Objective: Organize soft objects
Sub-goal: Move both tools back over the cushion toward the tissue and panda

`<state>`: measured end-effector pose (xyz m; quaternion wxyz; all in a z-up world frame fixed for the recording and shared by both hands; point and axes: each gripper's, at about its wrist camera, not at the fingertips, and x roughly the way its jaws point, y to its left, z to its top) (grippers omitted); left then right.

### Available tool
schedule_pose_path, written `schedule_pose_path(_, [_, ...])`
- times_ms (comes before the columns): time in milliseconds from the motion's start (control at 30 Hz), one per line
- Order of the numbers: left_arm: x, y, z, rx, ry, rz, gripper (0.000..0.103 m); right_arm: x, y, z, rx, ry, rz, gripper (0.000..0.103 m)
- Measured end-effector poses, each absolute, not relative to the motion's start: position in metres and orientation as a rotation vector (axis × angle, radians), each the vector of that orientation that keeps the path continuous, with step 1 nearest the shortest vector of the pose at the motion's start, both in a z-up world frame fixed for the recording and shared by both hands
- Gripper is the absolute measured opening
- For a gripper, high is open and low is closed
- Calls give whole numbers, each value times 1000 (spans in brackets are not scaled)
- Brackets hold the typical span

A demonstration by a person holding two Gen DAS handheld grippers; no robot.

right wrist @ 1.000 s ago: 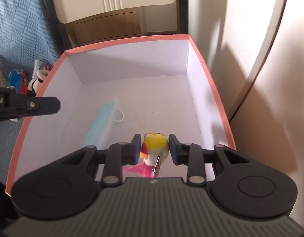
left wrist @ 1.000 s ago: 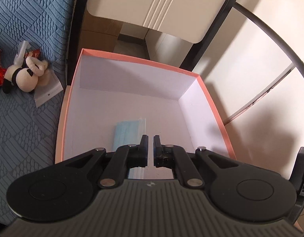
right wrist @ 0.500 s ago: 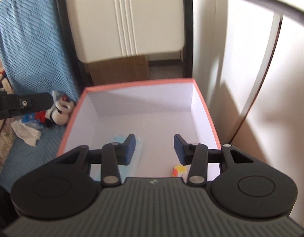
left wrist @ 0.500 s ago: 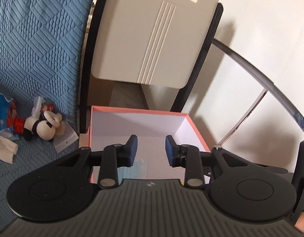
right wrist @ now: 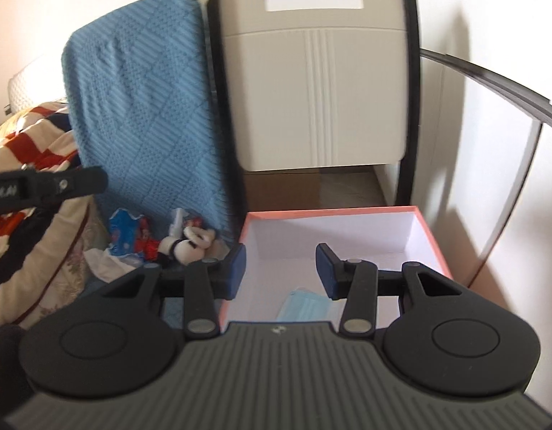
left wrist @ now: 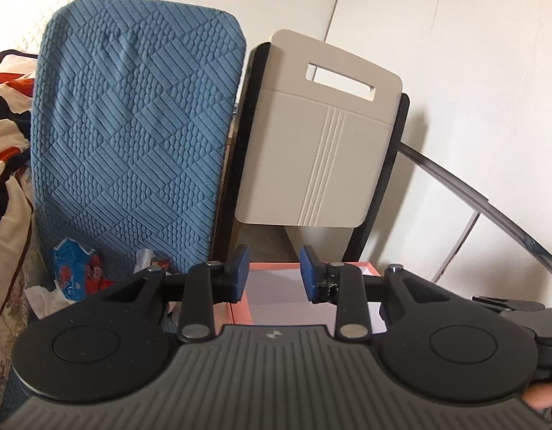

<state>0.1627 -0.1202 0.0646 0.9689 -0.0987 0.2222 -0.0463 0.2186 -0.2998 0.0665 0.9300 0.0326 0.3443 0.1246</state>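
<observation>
A pink-rimmed white box [right wrist: 430, 240] stands beside the blue bed; its rim also shows in the left wrist view [left wrist: 369, 268]. A blue face mask [right wrist: 304, 308] lies inside it. My right gripper [right wrist: 281, 272] is open and empty, raised above the box's near side. My left gripper [left wrist: 274, 274] is open and empty, high above the box's left edge. A black-and-white plush doll [right wrist: 188, 247] and a blue-and-red packet [right wrist: 127, 233] lie on the bed left of the box. The packet also shows in the left wrist view [left wrist: 73, 268].
A blue quilted mattress cover [left wrist: 132, 136] slopes up behind the toys. A beige chair back [right wrist: 315, 89] in a black frame stands behind the box. A patterned quilt [right wrist: 32, 165] lies at the left. White tissue [right wrist: 104, 268] lies by the packet.
Both grippers opened and pulled up and back from the box. The right one let go of the yellow toy inside the box. The left one rose from the mask.
</observation>
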Motion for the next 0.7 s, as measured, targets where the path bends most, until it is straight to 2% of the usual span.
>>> schedule_pose_path(233, [147, -87, 48, -180, 433, -44, 36, 203, -264, 60, 72, 707, 313, 46])
schedule_pose_path(700, [139, -29, -7, -233, 494, 37, 36, 196, -203, 11, 50, 762, 373, 46])
